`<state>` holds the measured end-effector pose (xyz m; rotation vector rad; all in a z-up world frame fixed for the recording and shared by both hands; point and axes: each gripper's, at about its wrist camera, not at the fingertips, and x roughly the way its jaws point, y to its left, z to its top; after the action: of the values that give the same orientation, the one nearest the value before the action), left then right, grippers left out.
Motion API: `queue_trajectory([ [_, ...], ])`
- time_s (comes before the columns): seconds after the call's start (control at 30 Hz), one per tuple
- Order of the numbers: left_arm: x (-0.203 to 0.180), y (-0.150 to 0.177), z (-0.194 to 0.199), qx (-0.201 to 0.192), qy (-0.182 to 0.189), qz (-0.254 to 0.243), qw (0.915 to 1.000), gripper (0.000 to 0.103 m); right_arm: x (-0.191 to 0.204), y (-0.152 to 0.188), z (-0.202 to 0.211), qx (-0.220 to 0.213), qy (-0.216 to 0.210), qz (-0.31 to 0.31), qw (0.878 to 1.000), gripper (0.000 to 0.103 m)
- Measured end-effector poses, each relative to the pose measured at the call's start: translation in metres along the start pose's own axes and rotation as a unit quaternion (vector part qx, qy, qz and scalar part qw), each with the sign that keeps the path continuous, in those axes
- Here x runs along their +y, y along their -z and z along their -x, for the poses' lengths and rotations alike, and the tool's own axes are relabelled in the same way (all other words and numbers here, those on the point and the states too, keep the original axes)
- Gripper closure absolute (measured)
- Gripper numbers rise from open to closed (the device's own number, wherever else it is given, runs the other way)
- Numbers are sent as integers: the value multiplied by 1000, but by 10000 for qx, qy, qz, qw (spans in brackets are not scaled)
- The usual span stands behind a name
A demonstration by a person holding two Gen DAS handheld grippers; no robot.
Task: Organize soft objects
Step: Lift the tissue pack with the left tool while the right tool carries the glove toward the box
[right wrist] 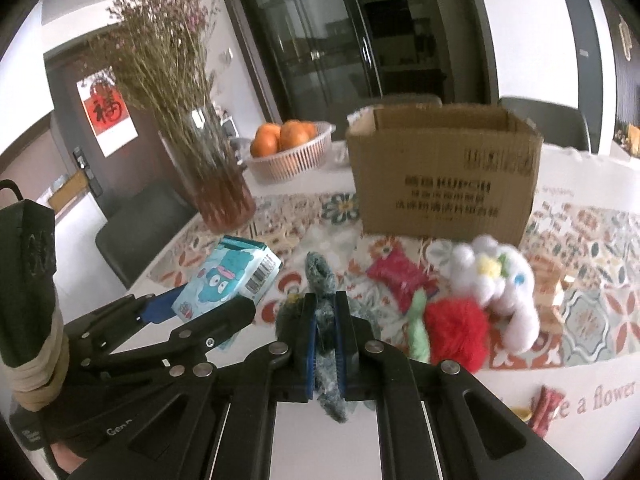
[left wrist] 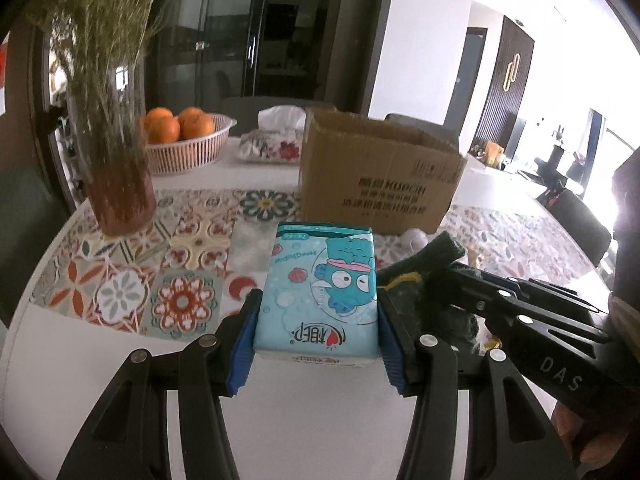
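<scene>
My left gripper is shut on a light blue tissue pack with a cartoon fish, held above the table; the pack also shows in the right wrist view. My right gripper is shut on a dark green scouring pad, which also shows in the left wrist view just right of the pack. An open cardboard box stands behind on the patterned table runner. A white plush toy, a red pompom, a red packet and a green soft piece lie in front of the box.
A glass vase of dried flowers stands at the left. A basket of oranges and a floral tissue pouch sit behind. Dark chairs surround the white table. A small red item lies near the right edge.
</scene>
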<state>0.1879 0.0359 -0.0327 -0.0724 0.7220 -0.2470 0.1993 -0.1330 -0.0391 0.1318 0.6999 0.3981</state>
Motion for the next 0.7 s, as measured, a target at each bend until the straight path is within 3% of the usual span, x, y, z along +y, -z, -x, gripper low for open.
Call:
queue_trajectory([
  [0.7, -42, -99, -2, -447, 214, -409, 9979, 50, -31, -96, 57, -1086, 449, 19, 9931, 94],
])
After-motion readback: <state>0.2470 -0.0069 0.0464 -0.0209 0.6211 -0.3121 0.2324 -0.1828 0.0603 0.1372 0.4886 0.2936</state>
